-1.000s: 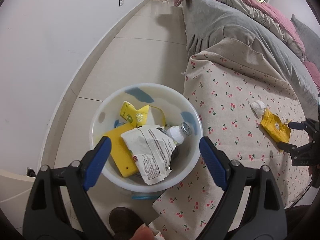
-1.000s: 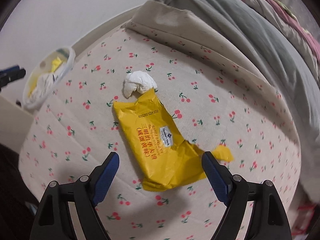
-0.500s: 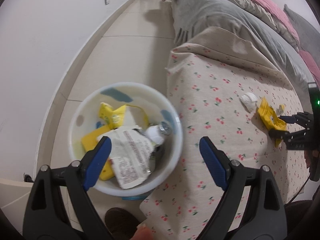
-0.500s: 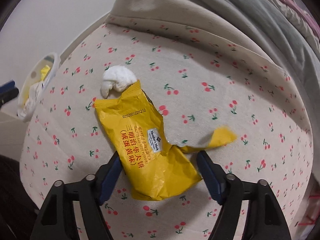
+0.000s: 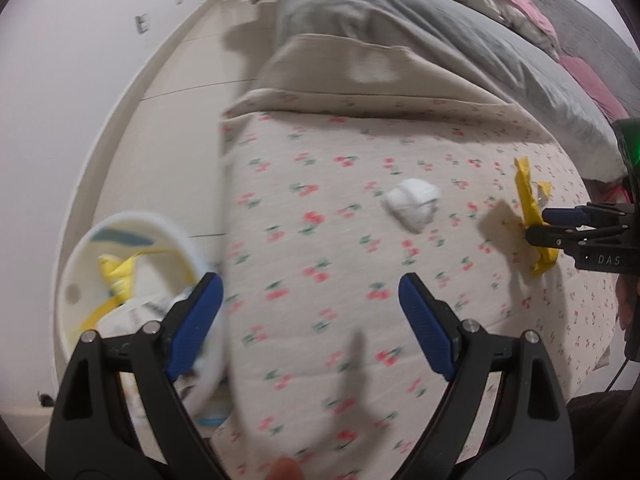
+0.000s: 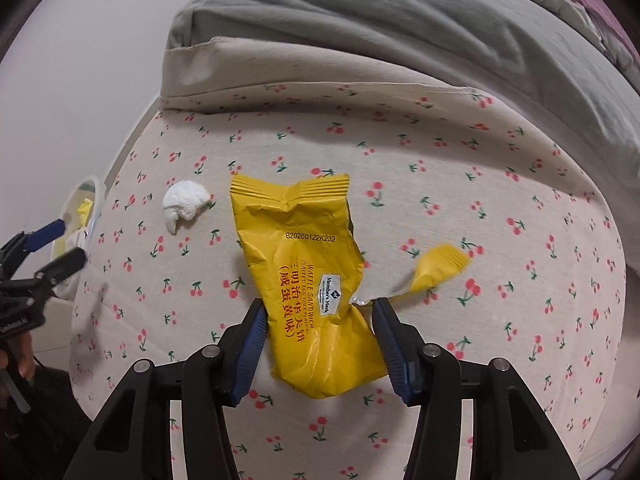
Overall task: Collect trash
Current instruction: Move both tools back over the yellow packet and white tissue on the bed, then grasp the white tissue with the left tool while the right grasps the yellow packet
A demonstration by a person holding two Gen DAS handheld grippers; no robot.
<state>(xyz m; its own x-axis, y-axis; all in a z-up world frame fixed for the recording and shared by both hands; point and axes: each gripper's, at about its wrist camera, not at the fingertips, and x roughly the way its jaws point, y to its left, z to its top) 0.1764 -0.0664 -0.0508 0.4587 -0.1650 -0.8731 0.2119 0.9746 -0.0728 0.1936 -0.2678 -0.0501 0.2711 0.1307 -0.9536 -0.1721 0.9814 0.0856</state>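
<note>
A yellow snack wrapper with a torn strip lies on the cherry-print sheet. My right gripper has both jaws against the wrapper's sides, pinching it; the left wrist view shows the wrapper edge-on between the right gripper's tips. A crumpled white tissue lies left of the wrapper and shows ahead of my left gripper, which is open and empty above the sheet. The white trash bin, holding several wrappers, stands on the floor at the left.
A grey blanket and pink bedding lie piled at the back of the bed. A white wall and tiled floor run along the left. The bin also shows at the bed's left edge in the right wrist view.
My left gripper swung right, from over the bin to over the bed toward the tissue. My right gripper moved in and its jaws narrowed onto the yellow wrapper.
</note>
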